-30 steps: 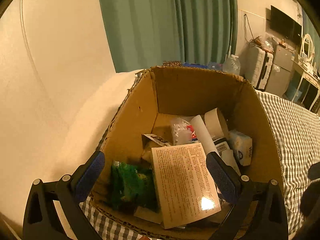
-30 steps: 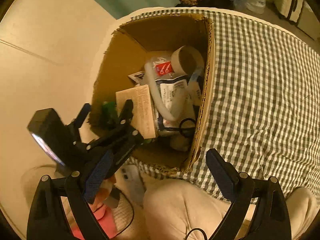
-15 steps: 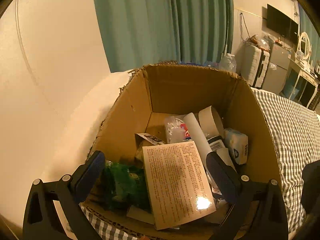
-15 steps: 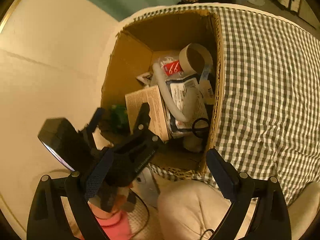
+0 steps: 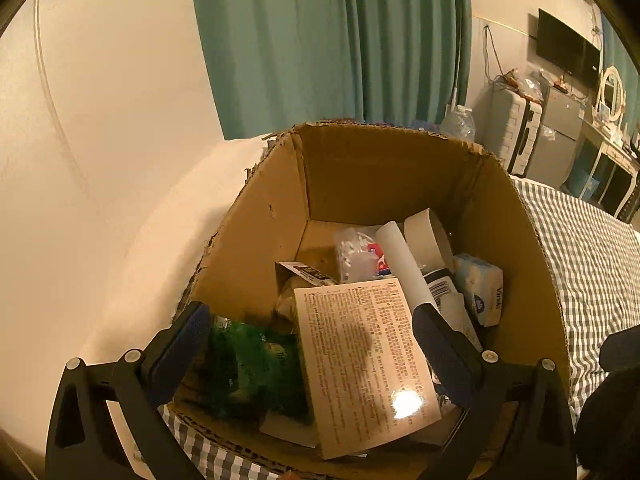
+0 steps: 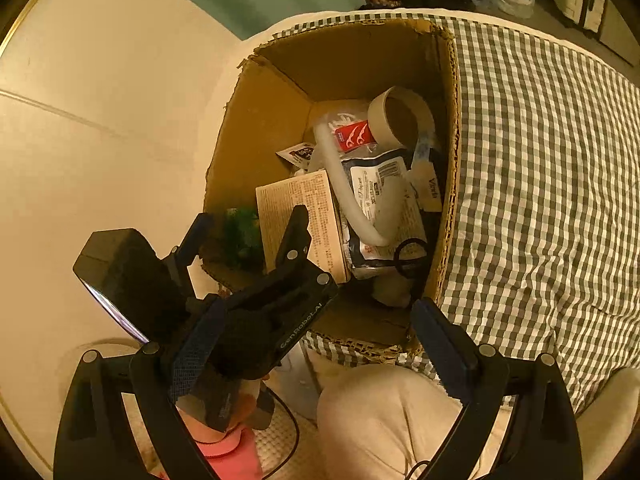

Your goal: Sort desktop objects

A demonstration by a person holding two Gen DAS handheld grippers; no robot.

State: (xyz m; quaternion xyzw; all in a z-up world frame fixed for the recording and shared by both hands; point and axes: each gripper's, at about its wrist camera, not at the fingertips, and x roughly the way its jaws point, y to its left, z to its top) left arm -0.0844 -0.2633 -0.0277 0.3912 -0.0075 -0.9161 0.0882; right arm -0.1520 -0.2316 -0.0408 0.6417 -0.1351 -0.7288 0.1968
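Left wrist view: both tongs gape empty over a torn-rimmed cardboard box (image 5: 372,176), crammed with clutter.

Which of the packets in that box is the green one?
The crinkly packet at the box's near left corner, beside the printed card; the others are white or clear.

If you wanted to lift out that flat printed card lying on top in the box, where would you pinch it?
Probably by its near edge. The printed card lies tilted on top of the pile in the cardboard box, its near end raised toward the open left gripper. Coming from above the near wall, one finger could slip under that edge, the other on top. The green packet crowds its left side.
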